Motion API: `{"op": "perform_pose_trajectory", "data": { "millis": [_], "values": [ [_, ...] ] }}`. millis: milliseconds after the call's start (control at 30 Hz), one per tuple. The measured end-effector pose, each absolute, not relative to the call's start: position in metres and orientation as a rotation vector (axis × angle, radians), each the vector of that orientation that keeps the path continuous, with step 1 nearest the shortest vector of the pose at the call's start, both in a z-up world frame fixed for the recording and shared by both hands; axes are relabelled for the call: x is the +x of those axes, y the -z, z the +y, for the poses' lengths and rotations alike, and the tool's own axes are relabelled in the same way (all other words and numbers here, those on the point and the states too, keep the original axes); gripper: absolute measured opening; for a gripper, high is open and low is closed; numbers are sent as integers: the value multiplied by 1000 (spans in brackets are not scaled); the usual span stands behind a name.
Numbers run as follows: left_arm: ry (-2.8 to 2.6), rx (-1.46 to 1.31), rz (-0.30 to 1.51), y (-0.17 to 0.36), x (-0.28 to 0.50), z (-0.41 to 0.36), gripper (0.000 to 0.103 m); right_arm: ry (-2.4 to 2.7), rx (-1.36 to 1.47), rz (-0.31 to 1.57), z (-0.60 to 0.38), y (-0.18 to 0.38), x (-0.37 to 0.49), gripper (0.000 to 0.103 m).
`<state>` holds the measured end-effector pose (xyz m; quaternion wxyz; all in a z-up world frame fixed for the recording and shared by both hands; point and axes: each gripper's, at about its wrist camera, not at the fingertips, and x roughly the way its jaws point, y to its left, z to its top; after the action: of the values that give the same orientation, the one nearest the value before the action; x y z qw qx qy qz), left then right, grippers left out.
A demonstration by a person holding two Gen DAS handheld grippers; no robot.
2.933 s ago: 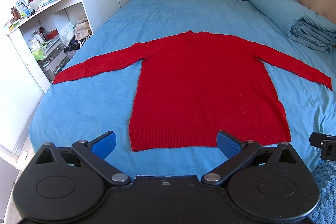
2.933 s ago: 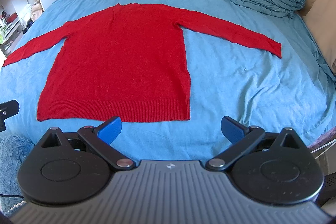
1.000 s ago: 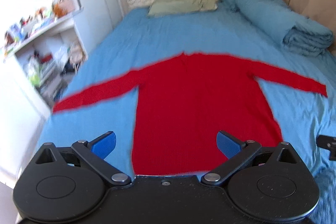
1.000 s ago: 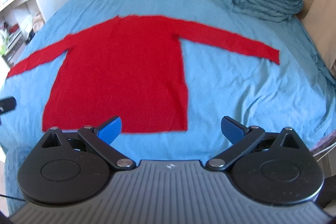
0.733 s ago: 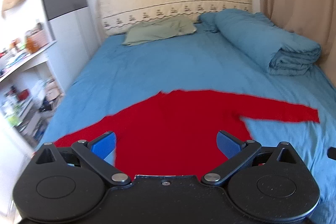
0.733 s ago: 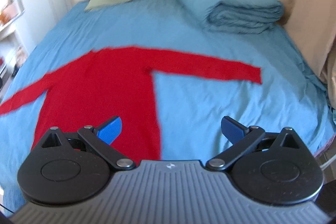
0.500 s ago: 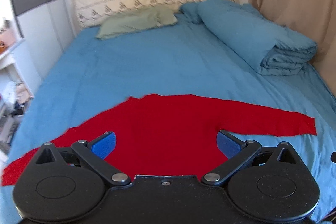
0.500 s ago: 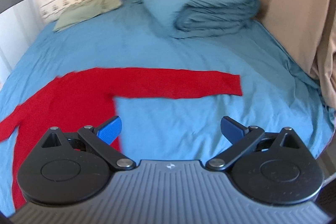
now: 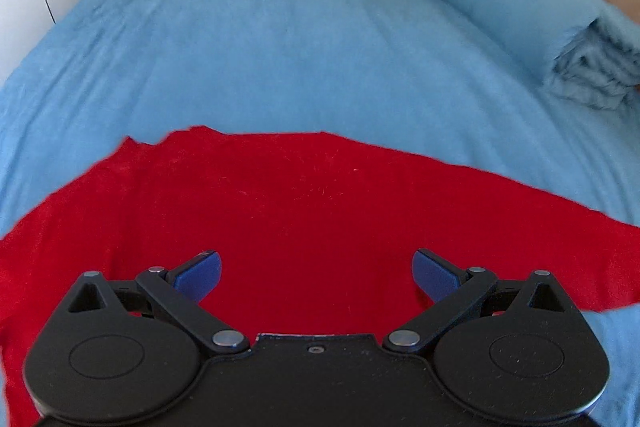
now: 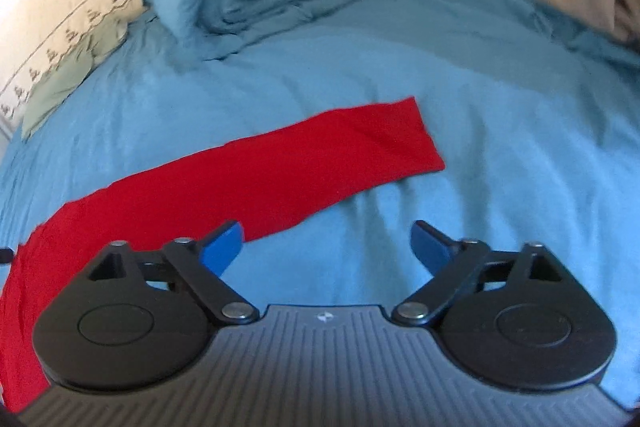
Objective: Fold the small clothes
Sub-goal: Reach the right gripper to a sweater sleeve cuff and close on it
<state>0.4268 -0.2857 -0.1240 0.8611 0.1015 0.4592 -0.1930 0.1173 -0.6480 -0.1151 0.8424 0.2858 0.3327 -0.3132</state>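
Both grippers, left (image 9: 316,273) & right (image 10: 326,245), spread wide, empty, above red sweater (image 9: 300,211).

Spread left gripper (image 9: 316,273) above red sweater (image 9: 304,195)

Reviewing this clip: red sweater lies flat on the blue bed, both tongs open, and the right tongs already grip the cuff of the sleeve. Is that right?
Not quite. In the right wrist view the right tongs are open and hold nothing; the sleeve cuff lies flat on the blue bed, ahead of the tips and apart from them. The rest stands: the red sweater lies flat and the left tongs are open too.
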Motion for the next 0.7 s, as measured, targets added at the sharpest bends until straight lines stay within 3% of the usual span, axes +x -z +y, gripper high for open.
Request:
{"op": "perform_pose_trajectory", "data": {
  "millis": [100, 367, 600, 700],
  "values": [
    [398, 204, 983, 147, 443, -297, 103, 676, 662, 697, -663, 144, 124, 87],
    [383, 225, 1014, 180, 458, -315, 103, 724, 768, 549, -692, 181, 131, 71],
    [360, 269, 999, 188, 458, -327, 103, 798, 802, 496, -708, 184, 142, 26],
    [347, 279, 1014, 191, 462, -330, 103, 805, 741, 504, -701, 173, 151, 21]
  ]
}}
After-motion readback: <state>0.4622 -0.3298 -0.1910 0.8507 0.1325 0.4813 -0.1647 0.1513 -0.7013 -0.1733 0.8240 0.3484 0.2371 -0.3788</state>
